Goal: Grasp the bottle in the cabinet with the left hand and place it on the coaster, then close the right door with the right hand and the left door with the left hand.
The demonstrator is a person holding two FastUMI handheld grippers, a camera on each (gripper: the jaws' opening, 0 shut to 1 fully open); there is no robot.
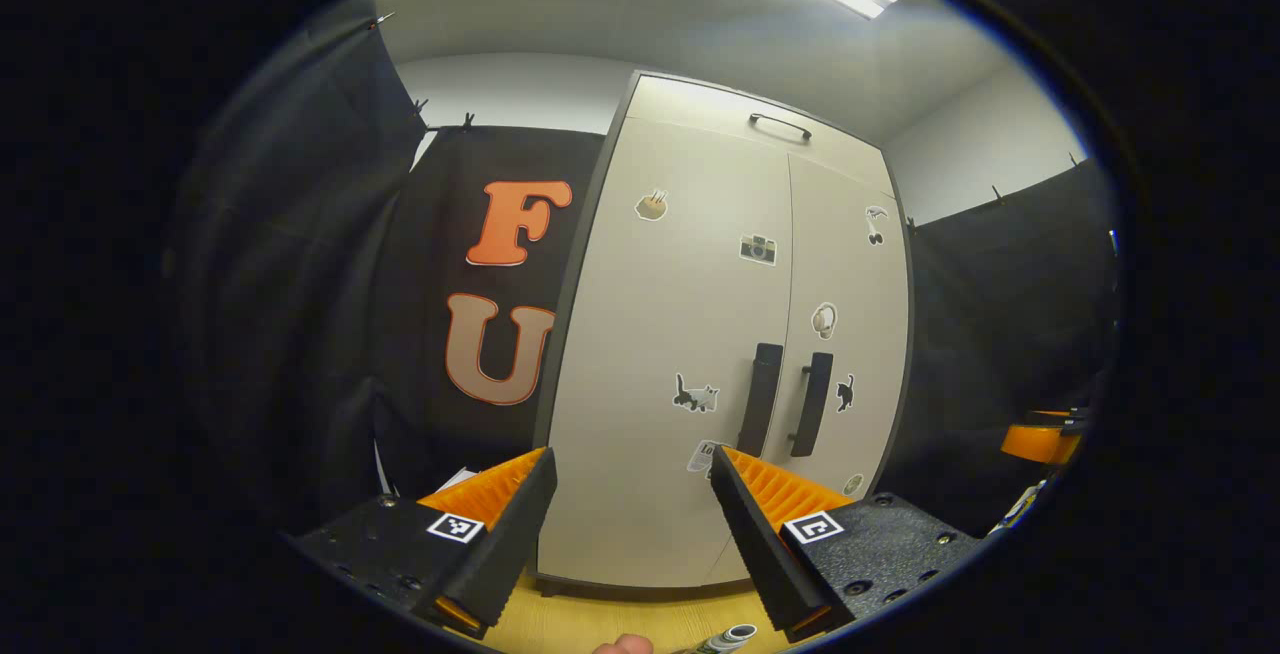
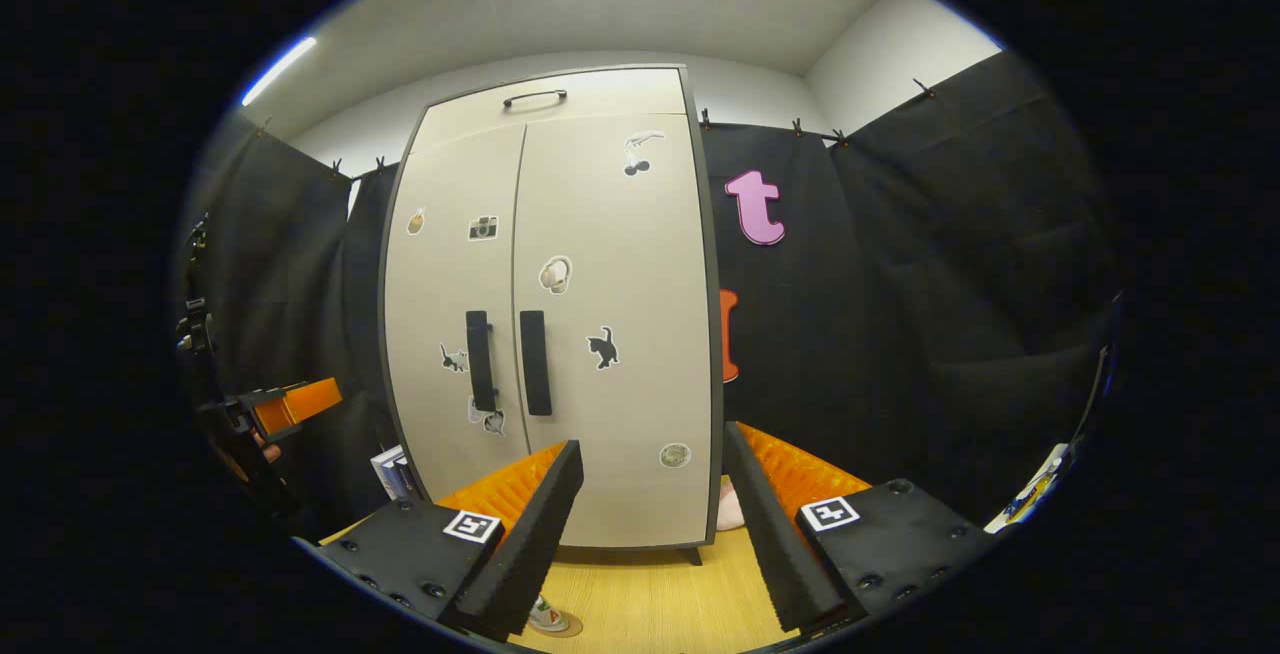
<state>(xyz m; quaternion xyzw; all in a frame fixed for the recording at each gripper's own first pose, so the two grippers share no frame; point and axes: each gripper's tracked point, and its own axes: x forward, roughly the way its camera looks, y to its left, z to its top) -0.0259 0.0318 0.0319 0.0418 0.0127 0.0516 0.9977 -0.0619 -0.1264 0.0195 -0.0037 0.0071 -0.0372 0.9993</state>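
The cabinet (image 1: 720, 334) is seen dead ahead in the left gripper view, both doors shut flush, the left door (image 1: 660, 354) and the right door (image 1: 850, 334) meeting at a pair of black vertical handles (image 1: 760, 399). Stickers are scattered over both fronts, and a slim handle (image 1: 780, 124) is set on the panel above the doors. The left gripper (image 1: 632, 524) is held in front of the cabinet, its jaws spread wide with nothing between them. Just below the cabinet's base, at the bottom edge, a bottle top (image 1: 728, 638) is glimpsed on the wooden table (image 1: 600, 619), with a fingertip (image 1: 622, 645) beside it.

In the right gripper view the cabinet (image 2: 560, 314) is faced again, and the right gripper (image 2: 650, 524) is likewise held wide open and empty before it. Below the cabinet's front, a bottle (image 2: 545, 616) is seen standing on a round coaster (image 2: 568, 623), partly hidden behind the gripper's own finger. To the left of the cabinet the other gripper's orange finger (image 2: 298, 399) is caught, with books (image 2: 395, 472) by the cabinet's lower corner. Nothing is seen blocking the doors.
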